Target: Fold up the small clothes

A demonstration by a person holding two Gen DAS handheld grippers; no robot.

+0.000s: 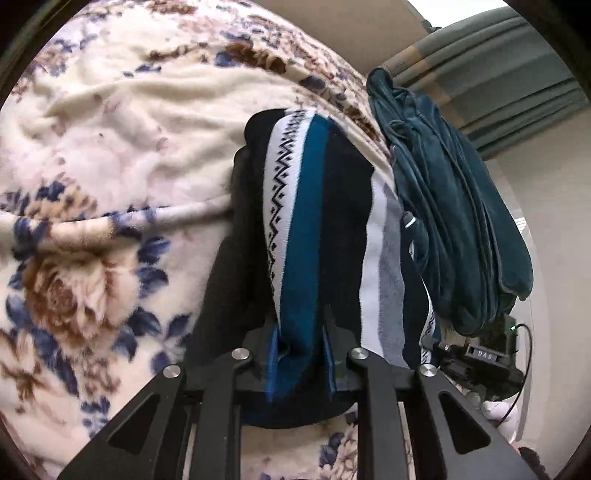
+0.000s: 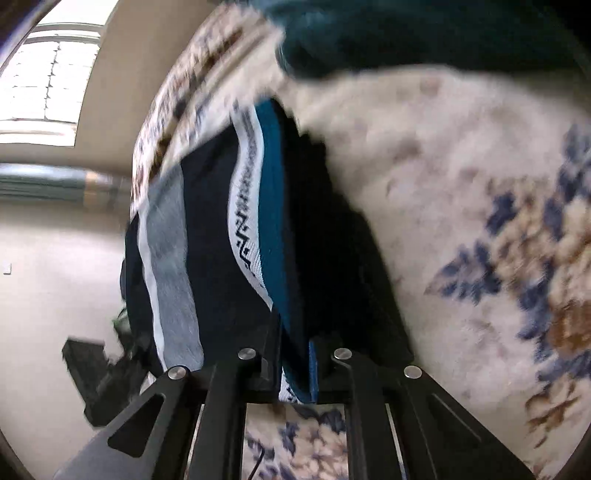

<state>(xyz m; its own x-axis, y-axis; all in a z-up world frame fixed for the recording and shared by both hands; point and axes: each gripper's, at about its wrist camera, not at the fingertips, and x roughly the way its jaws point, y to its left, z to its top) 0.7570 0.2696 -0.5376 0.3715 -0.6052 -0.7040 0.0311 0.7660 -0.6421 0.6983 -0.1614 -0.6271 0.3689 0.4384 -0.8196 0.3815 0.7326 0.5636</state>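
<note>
Two grippers, both clamped on the same striped garment (image 1: pixel 314 221). Left gripper (image 1: pixel 301 354): blue-padded fingers (image 1: pixel 272 363) pinch a bunched edge of the cloth, teal band running straight between the pads, fabric filling the gap. Right gripper (image 2: pixel 293 363): jaws pressed tight on a thin folded edge of the striped garment (image 2: pixel 258 229), the white zigzag trim and teal band caught between them; frame is motion-blurred, so finer detail is lost.

Garment has navy, teal, white and grey bands plus a black zigzag pattern on the white strip. It hangs stretched from both grips, lifted above the floral blanket (image 1: pixel 103 155); far end touches or sits just over the blanket, cannot tell which. Blanket is cream fleece with brown roses and blue leaves, rumpled, seen also in the right wrist view (image 2: pixel 480 221).

Just beside the striped piece, on its right in the left view, a dark teal velvet garment (image 1: pixel 454 199) lies in a bunched heap, touching it along one side. Same teal heap shows blurred at the top of the right view (image 2: pixel 388 33).

Grey-green curtain (image 1: pixel 491 74) behind the heap; curtain and a bright window (image 2: pixel 48 70) in the right view. Beige wall (image 1: pixel 546 221) beyond.
</note>
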